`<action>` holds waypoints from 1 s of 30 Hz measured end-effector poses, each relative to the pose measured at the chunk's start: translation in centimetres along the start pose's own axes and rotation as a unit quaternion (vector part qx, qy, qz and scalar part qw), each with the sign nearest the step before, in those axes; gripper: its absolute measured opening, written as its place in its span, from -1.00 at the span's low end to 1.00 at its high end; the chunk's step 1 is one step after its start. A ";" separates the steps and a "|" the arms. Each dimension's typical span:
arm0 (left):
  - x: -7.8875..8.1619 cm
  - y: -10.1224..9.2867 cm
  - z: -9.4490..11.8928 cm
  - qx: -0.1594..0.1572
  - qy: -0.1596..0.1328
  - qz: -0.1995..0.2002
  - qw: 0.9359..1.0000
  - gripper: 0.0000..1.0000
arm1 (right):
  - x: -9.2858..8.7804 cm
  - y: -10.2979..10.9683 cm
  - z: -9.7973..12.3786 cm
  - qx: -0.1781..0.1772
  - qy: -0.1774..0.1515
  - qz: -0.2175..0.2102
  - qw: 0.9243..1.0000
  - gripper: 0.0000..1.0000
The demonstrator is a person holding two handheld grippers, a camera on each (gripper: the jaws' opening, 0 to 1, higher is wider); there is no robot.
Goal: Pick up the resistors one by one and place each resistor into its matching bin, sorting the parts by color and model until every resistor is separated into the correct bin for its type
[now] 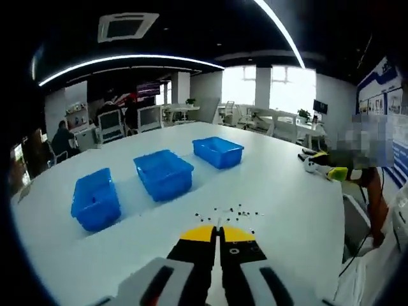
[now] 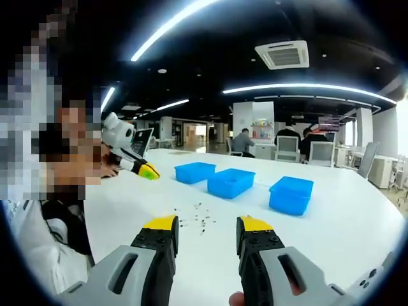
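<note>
Hovering over the white table [image 1: 287, 191], my left gripper [image 1: 218, 231] has its jaws pressed together, my right gripper [image 2: 206, 224] spread and empty. Resistors [image 1: 228, 211] lie scattered just ahead, before three blue bins [image 1: 163, 174]. I'd lower slowly and pinch one alone.

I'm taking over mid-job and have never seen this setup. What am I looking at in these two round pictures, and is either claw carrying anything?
There is no robot arm. A person holds a two-jaw claw in each hand, and a fisheye camera rides on each, looking forward along its jaws.

In the left gripper view, the left claw has its yellow-tipped jaws closed together, with nothing visibly between them.

In the right gripper view, the right claw has its jaws spread apart and empty.

Both face a white table. On it stand three blue bins in a row, and nearer the claws lie the resistors, small dark scattered specks. Another person with a similar tool sits at the table edge.
</note>
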State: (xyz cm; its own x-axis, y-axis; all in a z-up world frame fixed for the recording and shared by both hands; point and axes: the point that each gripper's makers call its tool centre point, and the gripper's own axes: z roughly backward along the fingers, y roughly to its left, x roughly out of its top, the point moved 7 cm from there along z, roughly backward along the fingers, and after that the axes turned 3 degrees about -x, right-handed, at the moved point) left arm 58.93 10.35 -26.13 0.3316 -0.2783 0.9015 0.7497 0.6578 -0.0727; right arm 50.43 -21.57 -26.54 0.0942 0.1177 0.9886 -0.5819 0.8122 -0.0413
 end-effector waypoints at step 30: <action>2.2 1.8 2.0 0.033 -0.143 0.055 0.988 -0.93 | -0.2 -0.2 0.0 -0.002 0.005 0.001 1.000 -0.24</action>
State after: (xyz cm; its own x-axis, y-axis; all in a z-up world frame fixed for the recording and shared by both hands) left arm 59.82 12.31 -23.46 0.2258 0.0004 0.9742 0.6755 0.7204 -0.1569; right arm 50.53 -21.74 -26.78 0.1005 0.1245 0.9871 -0.5791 0.8141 -0.0437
